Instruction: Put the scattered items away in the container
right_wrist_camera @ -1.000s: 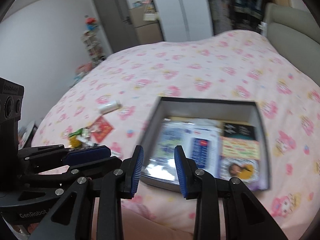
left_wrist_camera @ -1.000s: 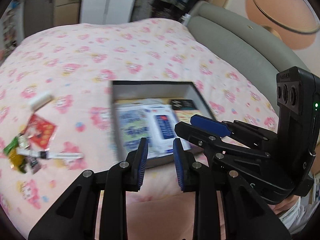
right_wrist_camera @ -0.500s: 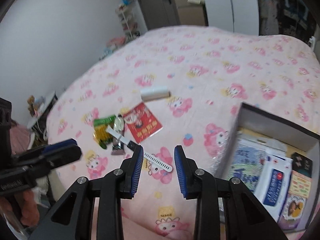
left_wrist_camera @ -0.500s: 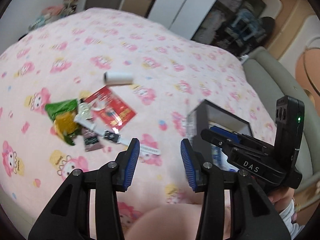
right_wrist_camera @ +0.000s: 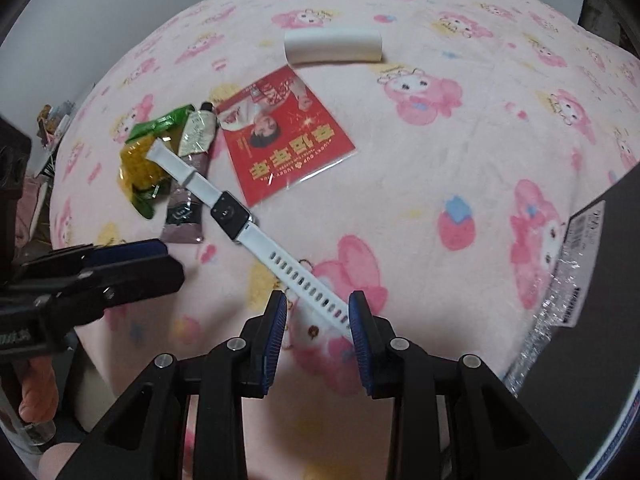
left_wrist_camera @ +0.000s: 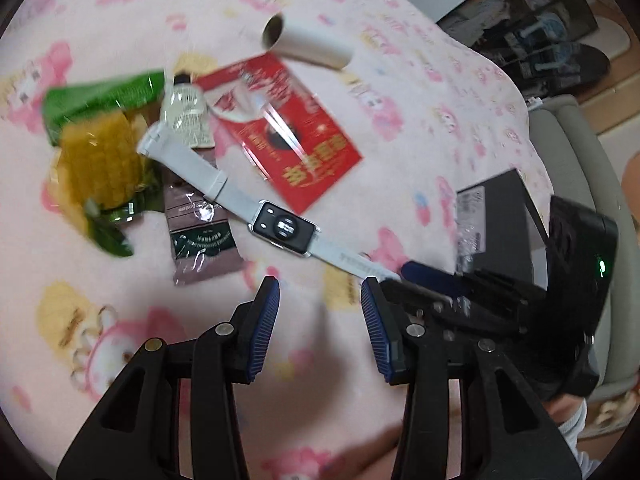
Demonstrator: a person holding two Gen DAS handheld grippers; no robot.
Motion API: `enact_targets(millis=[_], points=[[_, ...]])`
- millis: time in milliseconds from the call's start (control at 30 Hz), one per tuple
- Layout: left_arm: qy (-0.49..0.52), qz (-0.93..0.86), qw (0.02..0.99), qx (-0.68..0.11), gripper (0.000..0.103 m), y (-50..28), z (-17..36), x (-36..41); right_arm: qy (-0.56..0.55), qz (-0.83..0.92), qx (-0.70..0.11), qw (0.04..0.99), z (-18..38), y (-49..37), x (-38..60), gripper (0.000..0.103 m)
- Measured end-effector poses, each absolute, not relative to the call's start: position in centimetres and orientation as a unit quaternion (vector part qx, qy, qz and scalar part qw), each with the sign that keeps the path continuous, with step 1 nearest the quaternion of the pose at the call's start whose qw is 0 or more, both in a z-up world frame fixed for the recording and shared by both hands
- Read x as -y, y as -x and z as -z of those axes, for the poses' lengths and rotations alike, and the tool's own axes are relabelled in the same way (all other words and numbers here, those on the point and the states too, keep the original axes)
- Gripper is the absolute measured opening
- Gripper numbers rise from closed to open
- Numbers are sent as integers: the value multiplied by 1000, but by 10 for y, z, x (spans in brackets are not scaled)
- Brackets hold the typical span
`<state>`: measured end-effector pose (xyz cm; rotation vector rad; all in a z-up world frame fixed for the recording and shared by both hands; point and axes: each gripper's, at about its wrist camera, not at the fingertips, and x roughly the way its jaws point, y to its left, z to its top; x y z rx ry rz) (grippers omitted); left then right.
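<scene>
A white-strapped smartwatch [right_wrist_camera: 232,214] lies on the pink bed, also in the left wrist view [left_wrist_camera: 284,230]. My right gripper [right_wrist_camera: 318,312] is open with the strap's holed end between its jaws. My left gripper [left_wrist_camera: 320,300] is open and empty just below the watch. Scattered beside it are a red card packet [right_wrist_camera: 288,140], a white roll [right_wrist_camera: 333,45], a corn snack pack [left_wrist_camera: 100,160], a small cream tube [left_wrist_camera: 186,114] and a brown sachet [left_wrist_camera: 200,236]. The dark box [right_wrist_camera: 600,280] stands at the right.
The bed cover [right_wrist_camera: 440,160] is soft pink with cartoon prints. The bed's edge drops off at the left, with floor clutter beyond it. A grey headboard [left_wrist_camera: 576,152] runs behind the box in the left wrist view.
Both grippers have swung from over the box to the left and dropped close to the scattered items. The right gripper now straddles the watch strap's end.
</scene>
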<state>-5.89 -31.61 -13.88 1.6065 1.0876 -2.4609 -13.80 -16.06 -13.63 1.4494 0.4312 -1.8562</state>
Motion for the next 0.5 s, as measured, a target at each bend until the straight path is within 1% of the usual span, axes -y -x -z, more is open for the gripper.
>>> enact_targets(millis=[133,167,200,267,333,367,400,500], points=[[-516,770,8,-376,43,78,159,320,-567,712,-188,368,149,142,168,39],[-517,766,10,-381,45,83,163,321,-569,709,-191,370,151,143,169,41],[-517,763,12,-388,47,87,167,321,-571,707,-192,370,154,145,169,41],[-513,760,17,-399,47,94,173,322,-577,703,-189,370,159,149,169,41],[-509,759,22,-406,44,99,177,323,-581,702,-185,369,164,151,170,41],[-506,761,26,-406,35,101,177,323,-583,701,-184,368,166,152,170,39],[-502,763,27,-407,34,101,176,323,-580,702,-184,369,165,151,171,32],[-491,771,21,-405,33,100,166,321,-567,708,-171,384,151,147,168,19]])
